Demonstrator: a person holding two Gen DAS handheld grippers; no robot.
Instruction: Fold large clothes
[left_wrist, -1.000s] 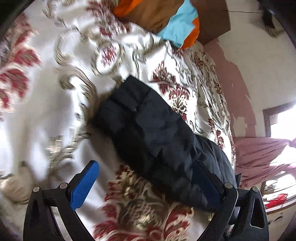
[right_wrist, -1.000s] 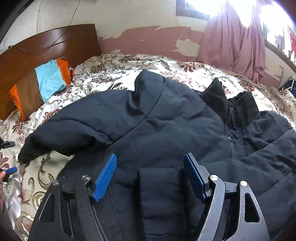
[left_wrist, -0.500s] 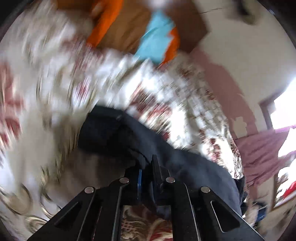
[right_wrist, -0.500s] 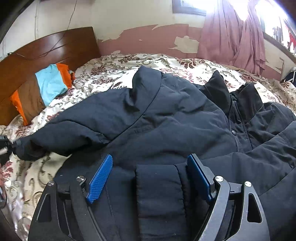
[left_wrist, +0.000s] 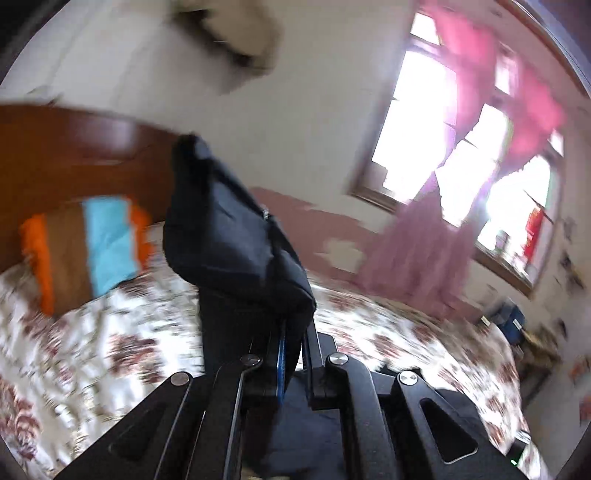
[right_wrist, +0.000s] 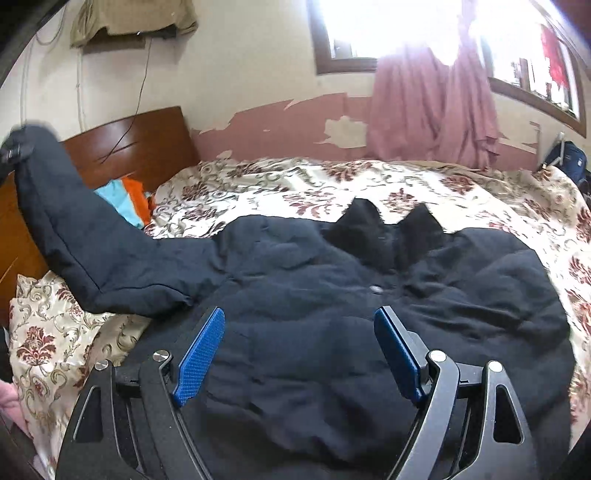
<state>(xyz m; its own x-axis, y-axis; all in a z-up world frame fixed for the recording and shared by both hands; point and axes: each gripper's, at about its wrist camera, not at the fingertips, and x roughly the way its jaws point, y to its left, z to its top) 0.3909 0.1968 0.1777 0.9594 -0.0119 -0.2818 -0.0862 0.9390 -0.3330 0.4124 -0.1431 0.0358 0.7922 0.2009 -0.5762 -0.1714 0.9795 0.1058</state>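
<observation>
Right claw (right_wrist: 299, 350) gapes above the black jacket (right_wrist: 332, 295)

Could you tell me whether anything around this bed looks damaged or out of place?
Yes: the pink paint on the wall behind the bed has peeled off in ragged patches, baring pale plaster. The black padded jacket on the floral bedspread seems intact.

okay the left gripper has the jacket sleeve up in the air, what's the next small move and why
Probably carry the sleeve across onto the jacket body. The left gripper is shut on its cuff, lifted off the bedspread, while the body lies flat and the right gripper hovers open above it.
</observation>
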